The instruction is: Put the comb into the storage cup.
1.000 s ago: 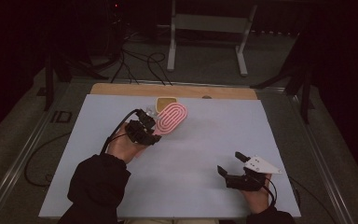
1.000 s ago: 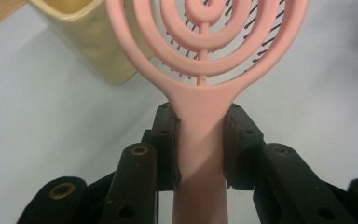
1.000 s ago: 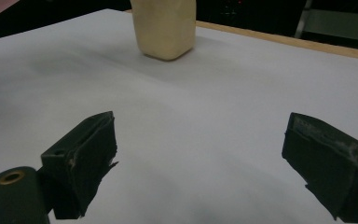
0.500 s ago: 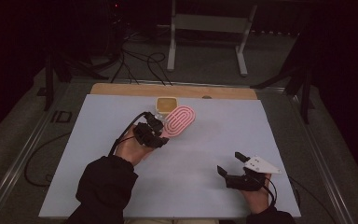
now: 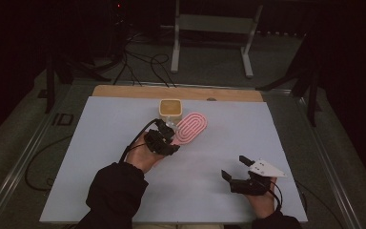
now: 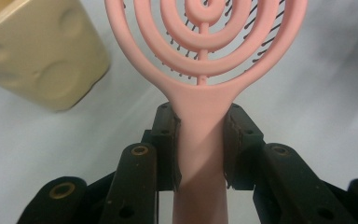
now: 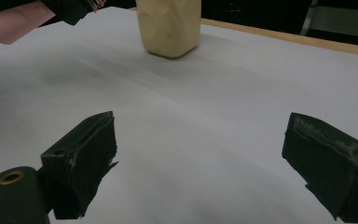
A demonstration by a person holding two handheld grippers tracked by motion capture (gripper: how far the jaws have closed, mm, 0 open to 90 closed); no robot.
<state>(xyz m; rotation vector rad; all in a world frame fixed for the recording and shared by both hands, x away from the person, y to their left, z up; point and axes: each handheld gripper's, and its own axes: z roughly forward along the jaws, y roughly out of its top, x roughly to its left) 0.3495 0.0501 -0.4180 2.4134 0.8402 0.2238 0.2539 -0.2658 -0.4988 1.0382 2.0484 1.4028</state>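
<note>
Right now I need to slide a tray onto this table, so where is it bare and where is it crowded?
Bare: the white sheet's left half beside the left gripper, the right part beyond the pink brush, and the near middle between both hands. Crowded: the far middle, where the cream cup, brush and left gripper cluster. The right gripper takes the near right corner.

Pink brush (image 6: 205, 88) smooth matt plastic; cream cup (image 6: 37, 51) dimpled, satin; table (image 5: 100, 143) matt.
</note>
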